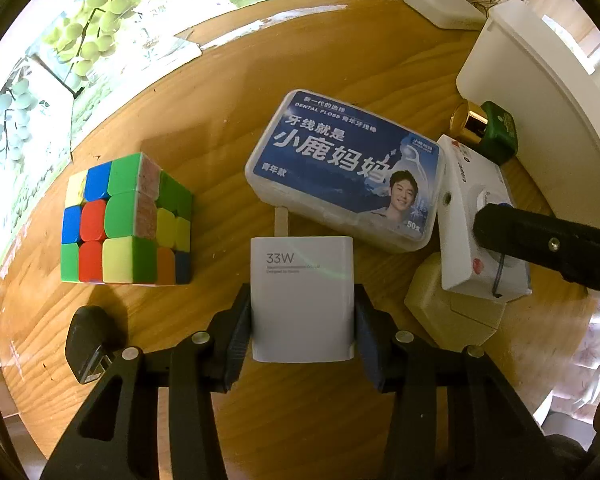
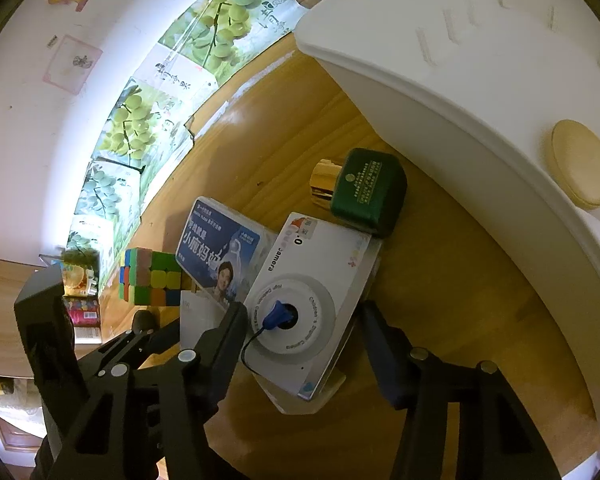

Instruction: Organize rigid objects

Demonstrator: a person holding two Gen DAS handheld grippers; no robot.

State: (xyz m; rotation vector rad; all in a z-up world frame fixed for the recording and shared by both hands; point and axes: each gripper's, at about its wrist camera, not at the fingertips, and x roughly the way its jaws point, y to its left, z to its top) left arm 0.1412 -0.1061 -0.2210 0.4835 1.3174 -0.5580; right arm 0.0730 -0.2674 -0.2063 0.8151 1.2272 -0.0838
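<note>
Fingers of the left gripper (image 1: 303,320) are pressing both sides of the charger (image 1: 302,296), gripping it mid-desk, w/ the cube (image 1: 126,220) alongside. Right gripper (image 2: 300,344) is straddling the toy camera (image 2: 312,300) by the bin (image 2: 480,120); left finger is touching, right one's standing apart, so not clamped yet. Charger's looking stiff, light, glossy, prob. slippery: flat sides are best. Camera's propped on a pale box (image 1: 452,312), tilting, could be sliding off.
</note>
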